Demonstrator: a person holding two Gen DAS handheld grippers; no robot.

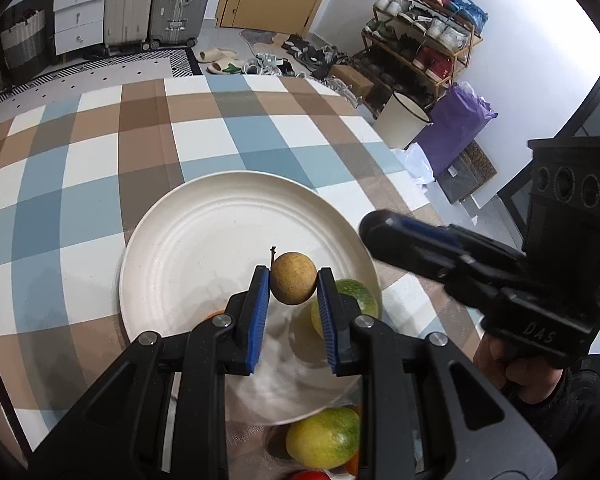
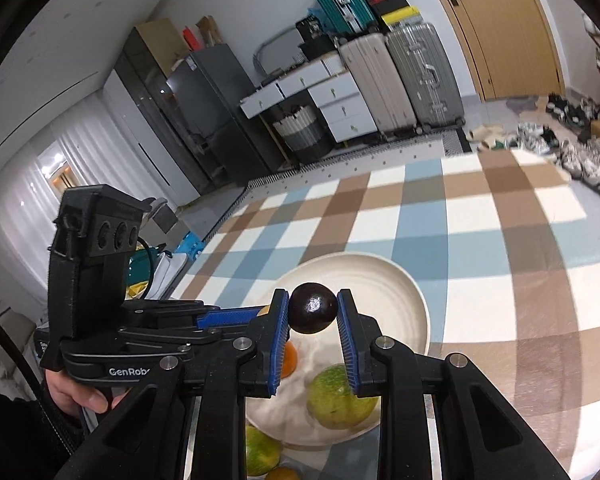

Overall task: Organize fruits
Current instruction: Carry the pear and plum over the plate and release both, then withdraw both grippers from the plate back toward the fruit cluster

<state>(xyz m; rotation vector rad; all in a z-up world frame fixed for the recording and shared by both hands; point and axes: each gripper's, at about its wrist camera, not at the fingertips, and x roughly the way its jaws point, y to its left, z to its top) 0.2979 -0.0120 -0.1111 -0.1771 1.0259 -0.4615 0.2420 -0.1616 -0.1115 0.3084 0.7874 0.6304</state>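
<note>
My left gripper [image 1: 293,284] clamps a tan round fruit [image 1: 293,278] above the plate [image 1: 188,240]; my right gripper [image 2: 313,314] pinches a dark plum [image 2: 313,313], green fruit [image 2: 340,398] below it.

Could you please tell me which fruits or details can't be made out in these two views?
- Left wrist view: orange fruit mostly hidden behind the left tool.
- Left wrist view: red fruit cut off by the bottom edge.
- Right wrist view: green-yellow fruit on the plate blurred, type unclear.
</note>
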